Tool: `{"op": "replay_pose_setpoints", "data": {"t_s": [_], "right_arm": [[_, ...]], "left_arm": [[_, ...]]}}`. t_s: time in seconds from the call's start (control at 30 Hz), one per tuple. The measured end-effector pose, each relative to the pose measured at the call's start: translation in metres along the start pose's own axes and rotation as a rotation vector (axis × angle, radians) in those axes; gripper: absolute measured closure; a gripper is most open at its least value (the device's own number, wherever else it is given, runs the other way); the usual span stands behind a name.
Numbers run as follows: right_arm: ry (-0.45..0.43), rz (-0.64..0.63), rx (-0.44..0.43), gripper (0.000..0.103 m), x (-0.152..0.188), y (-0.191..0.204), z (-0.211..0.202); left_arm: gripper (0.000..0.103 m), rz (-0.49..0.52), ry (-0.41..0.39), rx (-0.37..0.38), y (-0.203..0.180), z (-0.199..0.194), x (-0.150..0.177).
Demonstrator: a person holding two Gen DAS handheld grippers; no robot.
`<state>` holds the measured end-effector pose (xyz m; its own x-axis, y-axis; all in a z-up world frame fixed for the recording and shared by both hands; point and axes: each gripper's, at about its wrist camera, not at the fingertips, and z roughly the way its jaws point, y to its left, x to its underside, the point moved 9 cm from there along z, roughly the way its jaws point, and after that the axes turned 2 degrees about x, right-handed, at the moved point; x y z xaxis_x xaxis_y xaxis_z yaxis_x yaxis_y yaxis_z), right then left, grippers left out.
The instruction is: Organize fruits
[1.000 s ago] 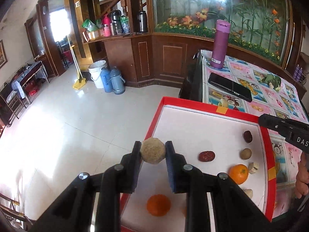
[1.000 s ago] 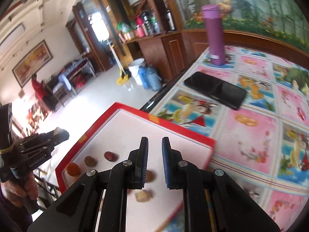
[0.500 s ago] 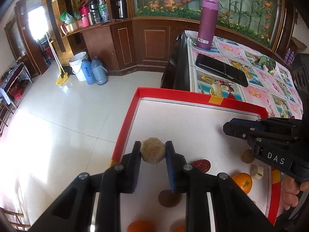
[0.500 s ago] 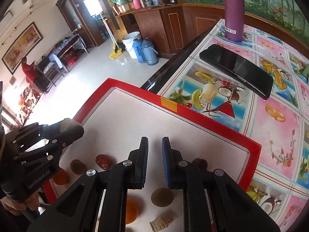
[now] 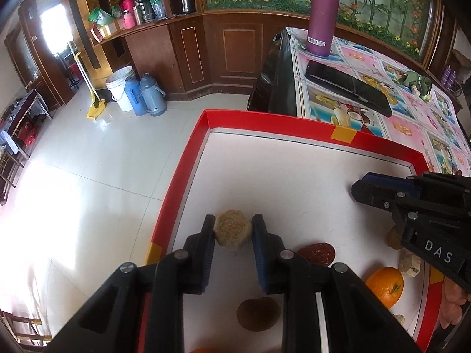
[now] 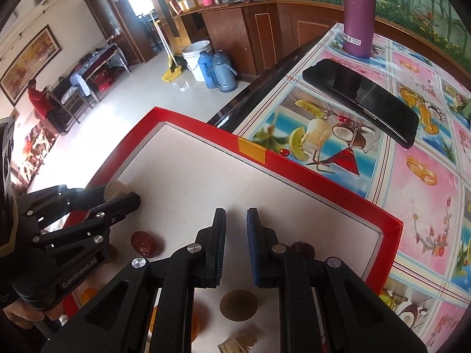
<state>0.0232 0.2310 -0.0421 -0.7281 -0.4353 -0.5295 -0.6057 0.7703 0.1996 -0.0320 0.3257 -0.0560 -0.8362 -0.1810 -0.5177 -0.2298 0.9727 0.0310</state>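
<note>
Tan fuzzy fruit (image 5: 232, 232) clamped in left gripper (image 5: 232, 236) — right gripper (image 6: 236, 247) empty.

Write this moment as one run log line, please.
left gripper: shut on tan ball | right gripper: empty, above tray | orange: on tray

Lying on the desk (image 6: 426, 176): tray (image 5: 294, 123) at the near corner, phone (image 5: 347, 91) behind it, bottle (image 5: 321, 14) behind that. Sitting inside the tray along the right: orange (image 5: 384, 286), cork (image 5: 409, 264), date (image 5: 318, 253) to their left.
</note>
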Motion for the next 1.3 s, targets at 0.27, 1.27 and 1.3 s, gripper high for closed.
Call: {"op": "replay_pose_setpoints", "data": {"t_s": [0.27,1.27,1.3], "right_arm": [[-0.013,0.027,-0.027,0.077,0.002,-0.005,-0.008],[-0.493,0.035,0.017,0.027,0.075,-0.022,-0.198],[-0.509,0.037,0.018,0.026,0.078,-0.022,-0.201]], "left_arm": [[0.069,0.001,-0.04,-0.058,0.002,-0.014,-0.001],[0.0,-0.042,-0.572,-0.265,-0.047,-0.228,0.041],[0.0,-0.051,-0.573,-0.263,-0.048,-0.229,0.044]]}}
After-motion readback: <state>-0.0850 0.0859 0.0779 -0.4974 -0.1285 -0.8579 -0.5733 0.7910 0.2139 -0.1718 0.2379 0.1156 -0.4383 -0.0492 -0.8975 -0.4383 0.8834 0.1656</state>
